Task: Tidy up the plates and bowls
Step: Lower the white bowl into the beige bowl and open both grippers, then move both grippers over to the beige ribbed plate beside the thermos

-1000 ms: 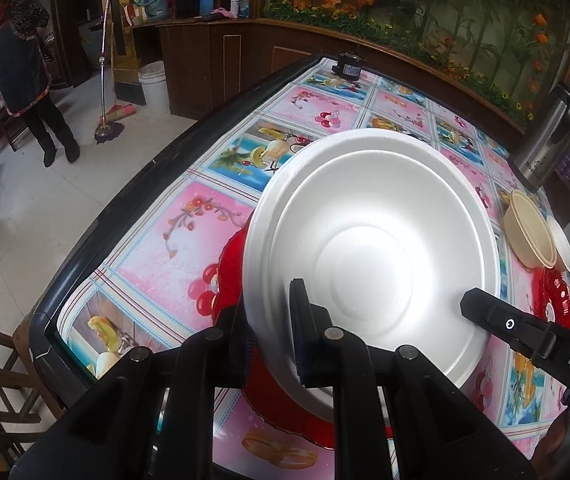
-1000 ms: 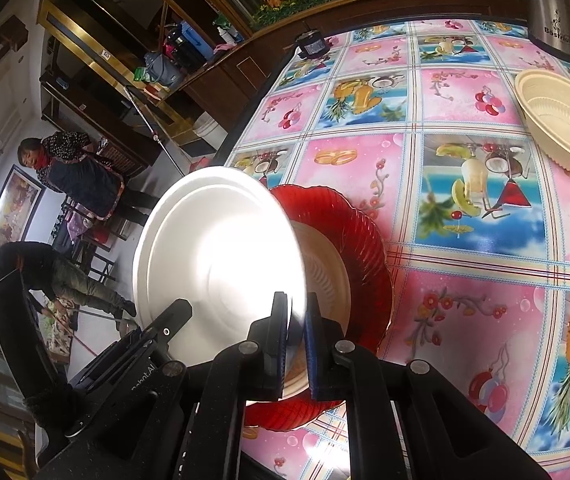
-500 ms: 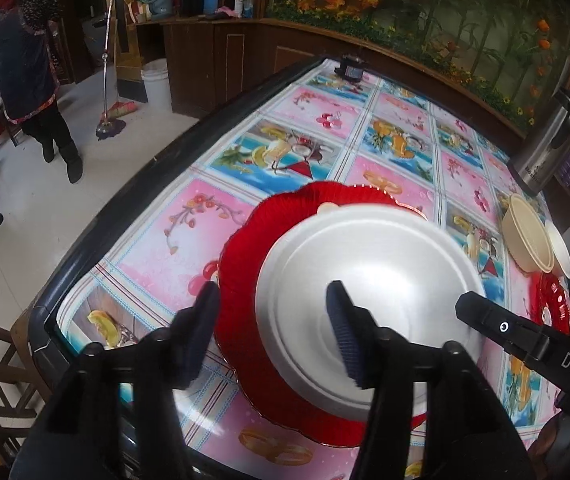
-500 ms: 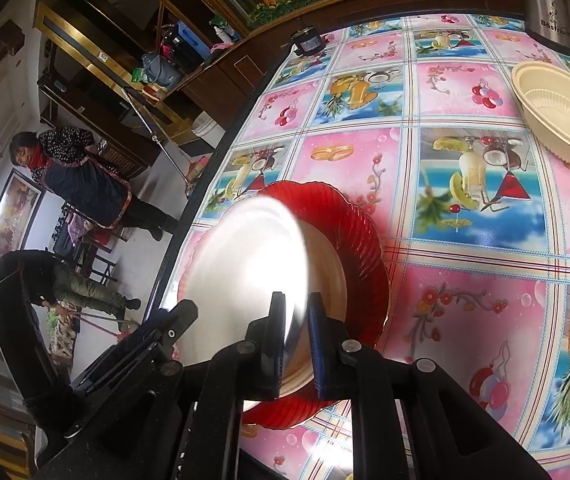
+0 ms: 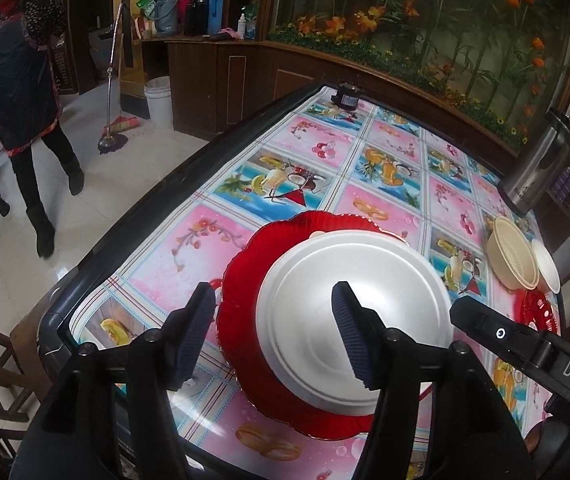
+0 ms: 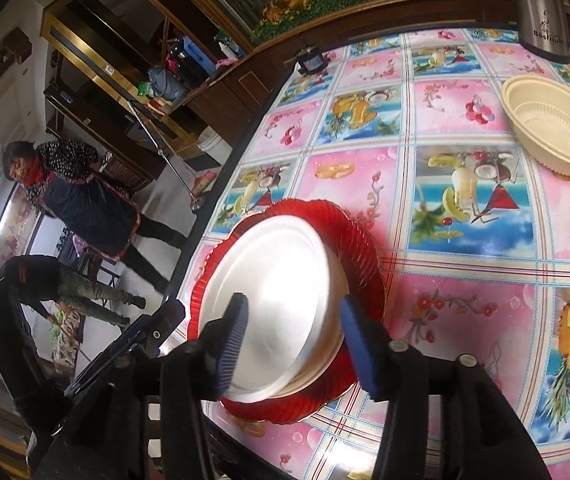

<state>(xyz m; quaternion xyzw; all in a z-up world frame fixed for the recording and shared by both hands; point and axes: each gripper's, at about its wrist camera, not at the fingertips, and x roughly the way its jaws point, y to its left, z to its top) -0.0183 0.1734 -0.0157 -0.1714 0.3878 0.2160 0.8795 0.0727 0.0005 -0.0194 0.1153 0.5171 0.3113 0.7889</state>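
Note:
A white foam plate (image 5: 397, 300) (image 6: 277, 280) lies upside down on a red scalloped plate (image 5: 245, 280) (image 6: 365, 256) near the table's front left corner. A cream dish edge (image 6: 337, 320) shows beneath the white one, mostly hidden. My left gripper (image 5: 273, 292) hovers over the plate's near left rim with its jaws opening, and its pads touch nothing. My right gripper (image 6: 295, 302) hangs over the plate's other side, its jaws opening too, clear of the rim. Each wrist view shows the other gripper's black body at its edge.
A cream ribbed bowl (image 5: 513, 256) (image 6: 553, 132), a small white bowl (image 5: 545, 264) and another red plate (image 5: 537, 312) sit at the right. A steel thermos (image 5: 537, 172) (image 6: 541, 8) stands behind them. A person (image 5: 21, 92) walks on the floor beyond the table's left edge.
Both grippers held the white plate tilted up by its rim. It has come down flat onto the red plate, and both pairs of jaws have let go and spread apart.

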